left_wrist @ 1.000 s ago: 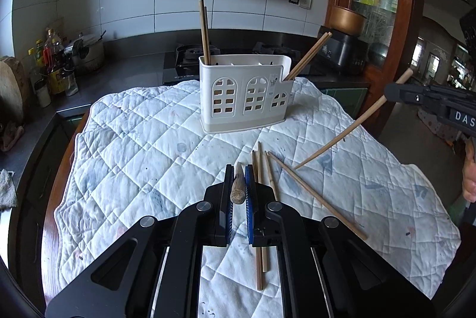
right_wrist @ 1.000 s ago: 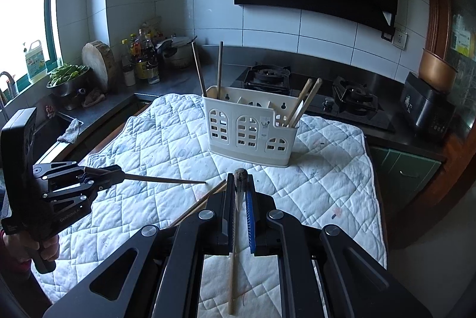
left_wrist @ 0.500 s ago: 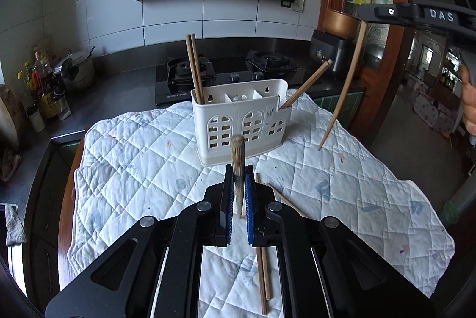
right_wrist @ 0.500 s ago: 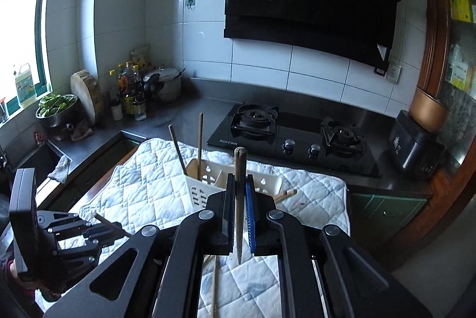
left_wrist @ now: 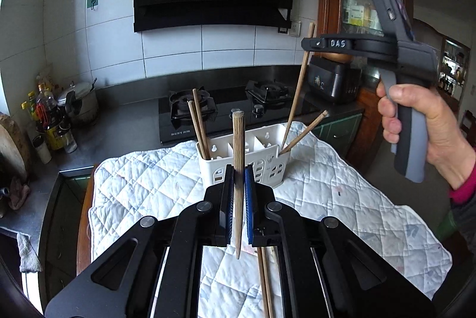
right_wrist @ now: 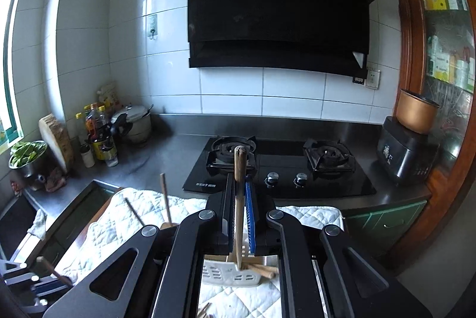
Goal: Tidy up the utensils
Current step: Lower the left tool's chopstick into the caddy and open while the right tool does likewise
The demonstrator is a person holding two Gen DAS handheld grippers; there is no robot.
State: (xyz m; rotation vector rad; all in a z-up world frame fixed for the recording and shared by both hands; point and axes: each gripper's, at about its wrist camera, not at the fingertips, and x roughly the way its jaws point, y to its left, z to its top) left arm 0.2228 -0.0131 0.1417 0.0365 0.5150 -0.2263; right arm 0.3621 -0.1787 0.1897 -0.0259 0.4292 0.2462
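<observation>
Two grippers each clamp one chopstick. The left gripper (left_wrist: 238, 199) pinches a chopstick (left_wrist: 238, 157) nearly upright between its blue pads, thick end up and tip down over the quilted cloth (left_wrist: 148, 184). Beyond it stands the white holder (left_wrist: 267, 166) on the cloth, which covers the desk. Two chopsticks (left_wrist: 197, 127) lean in the holder's left compartment and one (left_wrist: 303, 133) leans out of the right. The right gripper (left_wrist: 309, 44), held in a hand (left_wrist: 416, 121), is up above the holder's right end with its chopstick (left_wrist: 299, 86) slanting down, its tip in or just at the right compartment. In the right wrist view that gripper (right_wrist: 239, 214) is closed on its stick (right_wrist: 239, 193), the holder (right_wrist: 235, 273) directly below. More chopsticks (left_wrist: 264, 282) lie loose on the cloth near the left gripper.
</observation>
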